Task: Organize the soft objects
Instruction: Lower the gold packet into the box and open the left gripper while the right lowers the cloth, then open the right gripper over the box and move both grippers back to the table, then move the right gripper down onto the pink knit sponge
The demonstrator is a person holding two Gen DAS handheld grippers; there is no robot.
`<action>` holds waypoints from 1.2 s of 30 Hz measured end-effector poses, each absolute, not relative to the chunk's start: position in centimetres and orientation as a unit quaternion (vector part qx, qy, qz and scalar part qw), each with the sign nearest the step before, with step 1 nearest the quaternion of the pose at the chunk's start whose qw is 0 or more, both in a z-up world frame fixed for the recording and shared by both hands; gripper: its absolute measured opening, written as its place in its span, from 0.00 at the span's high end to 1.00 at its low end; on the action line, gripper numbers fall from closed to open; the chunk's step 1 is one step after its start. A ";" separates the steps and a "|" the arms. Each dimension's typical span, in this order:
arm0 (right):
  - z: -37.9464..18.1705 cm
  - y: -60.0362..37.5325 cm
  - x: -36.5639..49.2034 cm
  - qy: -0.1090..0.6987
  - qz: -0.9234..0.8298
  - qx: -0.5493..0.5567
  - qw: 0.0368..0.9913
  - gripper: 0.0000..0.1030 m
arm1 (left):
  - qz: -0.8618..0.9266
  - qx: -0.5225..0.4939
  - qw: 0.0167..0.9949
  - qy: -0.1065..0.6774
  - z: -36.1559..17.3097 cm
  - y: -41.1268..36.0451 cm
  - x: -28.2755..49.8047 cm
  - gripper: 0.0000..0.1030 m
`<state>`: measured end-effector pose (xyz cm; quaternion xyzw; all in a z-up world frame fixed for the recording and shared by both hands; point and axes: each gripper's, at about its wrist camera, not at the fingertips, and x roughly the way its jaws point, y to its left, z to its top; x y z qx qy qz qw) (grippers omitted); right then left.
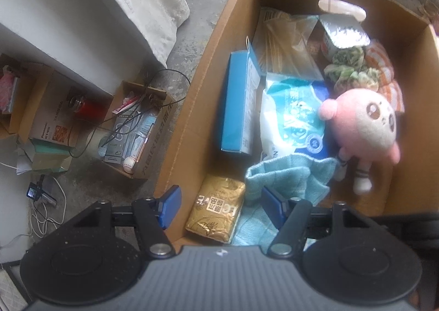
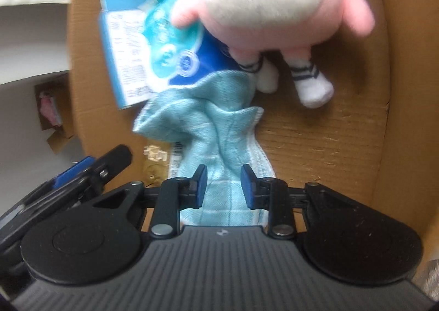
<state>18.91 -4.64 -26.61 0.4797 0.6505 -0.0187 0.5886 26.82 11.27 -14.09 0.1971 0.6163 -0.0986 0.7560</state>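
A large cardboard box [image 1: 208,64] holds soft things. A pink plush doll [image 1: 365,124] lies at its right side; it also shows at the top of the right wrist view [image 2: 274,1]. A crumpled light-blue cloth [image 1: 290,176] lies beside the doll's feet and runs toward the near wall [image 2: 208,130]. My left gripper [image 1: 221,205] is open above the box's near left corner, over a gold packet [image 1: 216,212]. My right gripper [image 2: 223,183] is open, its fingers on either side of the cloth's near end, jaws not closed on it.
The box also holds a blue carton [image 1: 241,102], a blue-white plastic pouch [image 1: 293,116], a foil-lidded cup [image 1: 343,34] and green and orange plush pieces [image 1: 354,69]. Left of the box on the concrete floor stand smaller boxes [image 1: 137,130] with cables and clutter.
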 end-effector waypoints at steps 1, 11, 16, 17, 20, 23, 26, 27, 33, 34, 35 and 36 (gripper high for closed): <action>-25.8 -5.1 18.7 0.642 -0.011 0.481 0.597 0.71 | -0.098 0.191 0.760 0.614 -13.6 11.1 26.7 0.36; -17.7 -11.1 15.2 0.560 0.061 0.495 0.661 0.44 | -0.096 0.129 0.802 0.576 -7.8 6.0 23.0 0.35; -14.8 -15.6 11.4 0.523 0.096 0.500 0.684 0.39 | -0.101 0.117 0.821 0.550 -5.0 1.1 19.4 0.32; -14.4 -16.5 10.5 0.518 0.100 0.498 0.688 0.38 | -0.105 0.112 0.823 0.547 -4.5 -0.1 18.7 0.31; -12.8 -20.5 7.6 0.501 0.104 0.493 0.704 0.33 | -0.125 0.099 0.825 0.542 -3.6 -3.7 16.2 0.31; -11.9 -25.1 4.6 0.489 0.086 0.483 0.721 0.31 | -0.157 0.099 0.821 0.540 -3.3 -7.6 13.8 0.30; -12.0 -29.9 1.4 0.480 0.046 0.488 0.728 0.31 | -0.197 0.118 0.810 0.540 -3.9 -11.7 11.3 0.30; -12.1 -31.4 0.4 0.478 0.031 0.491 0.728 0.31 | -0.213 0.130 0.803 0.541 -4.4 -13.1 10.4 0.30; -14.8 -39.4 -5.4 0.464 -0.064 0.506 0.725 0.31 | -0.278 0.182 0.766 0.550 -6.9 -19.6 5.9 0.31; -15.4 -40.3 -6.0 0.463 -0.076 0.505 0.725 0.31 | -0.287 0.183 0.759 0.555 -7.3 -20.3 5.2 0.33; -16.2 -41.3 -6.3 0.463 -0.086 0.503 0.724 0.31 | -0.296 0.184 0.753 0.559 -7.7 -21.0 4.5 0.34; -16.9 -42.2 -6.5 0.463 -0.092 0.501 0.725 0.31 | -0.303 0.185 0.747 0.562 -8.2 -21.6 3.9 0.36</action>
